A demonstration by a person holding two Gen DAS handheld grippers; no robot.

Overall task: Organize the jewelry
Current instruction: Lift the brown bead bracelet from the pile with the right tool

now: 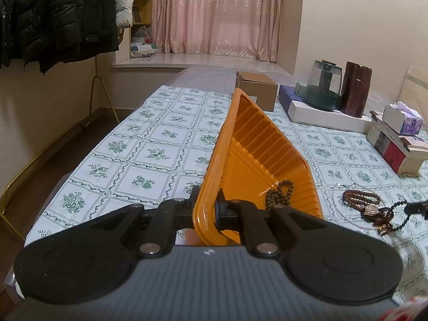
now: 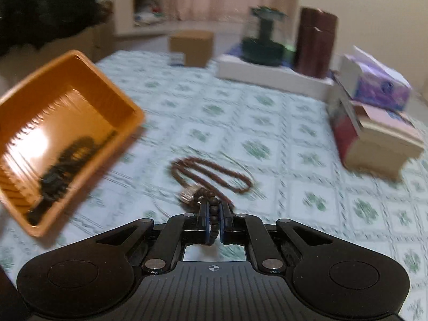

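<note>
While both hands are busy: one tips the tray, the other grabs beads.
Left hand-held gripper: pressed tight on the near rim of the orange tray, one finger outside the wall, one inside.
Why the tray is held so: lifted on one side and tipped toward the beads on the counter, most likely so that things can drop in with ease.
Inside the tray: a dark bead string lying low by the near wall, so one piece looks sorted already.
Right hand-held gripper: nearly closed, pinching a dark string of beads that runs between the two fingers.
Where that string is: right at the fingertips, its far end in the little heap on the cloth, so not lifted clear yet.
Other jewelry: a reddish-brown bead loop just past the fingertips, a small shiny watch-like piece touching the heap, and a thin pale strand curving beside it, seen only from the left wrist.
Tray next to the right hand: off to the left and raised, open side facing the heap, near but not touching it.
Picture from the right wrist: blurry, so small parts of the heap are hard to tell apart.
Back of the counter: a brown box, jars and a tissue pack, well apart from the jewelry.
Likely next: carry the pinched string across to the tray; tangling with the watch piece could drag it along.
</note>
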